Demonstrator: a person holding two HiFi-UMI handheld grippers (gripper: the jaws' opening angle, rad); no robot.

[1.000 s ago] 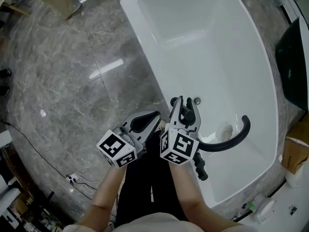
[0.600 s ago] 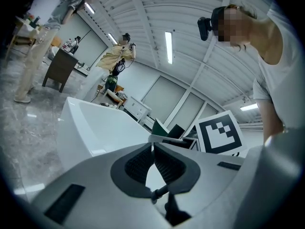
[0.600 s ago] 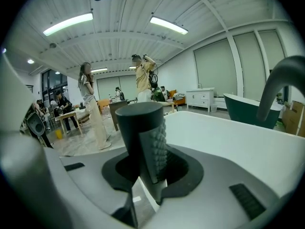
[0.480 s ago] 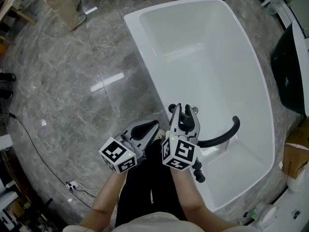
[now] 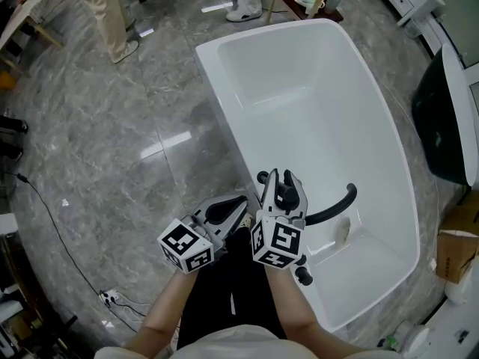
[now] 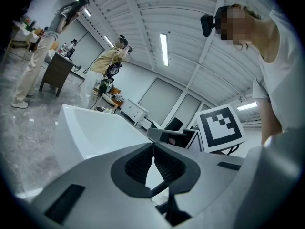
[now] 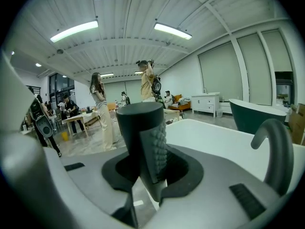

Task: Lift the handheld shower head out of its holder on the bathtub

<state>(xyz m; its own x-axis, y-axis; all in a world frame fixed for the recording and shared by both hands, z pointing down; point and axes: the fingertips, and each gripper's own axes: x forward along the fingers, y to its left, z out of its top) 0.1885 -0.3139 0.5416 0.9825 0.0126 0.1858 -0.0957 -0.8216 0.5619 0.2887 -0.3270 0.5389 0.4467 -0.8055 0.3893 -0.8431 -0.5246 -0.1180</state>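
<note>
Head view: grips the black shower head (image 5: 285,194) upright in the right gripper (image 5: 283,182), over the near left rim of the bathtub (image 5: 230,114) (curved spout (image 5: 333,211) just right of it). Left gripper view: keeps the left gripper (image 6: 153,149) clenched on nothing, pads touching. Right gripper view: clamps ribbed pads (image 7: 155,151) against the shower head's handle.

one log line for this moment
right gripper: shut on shower head, at bathtub edge | left gripper: shut, empty | black spout: untouched
</note>
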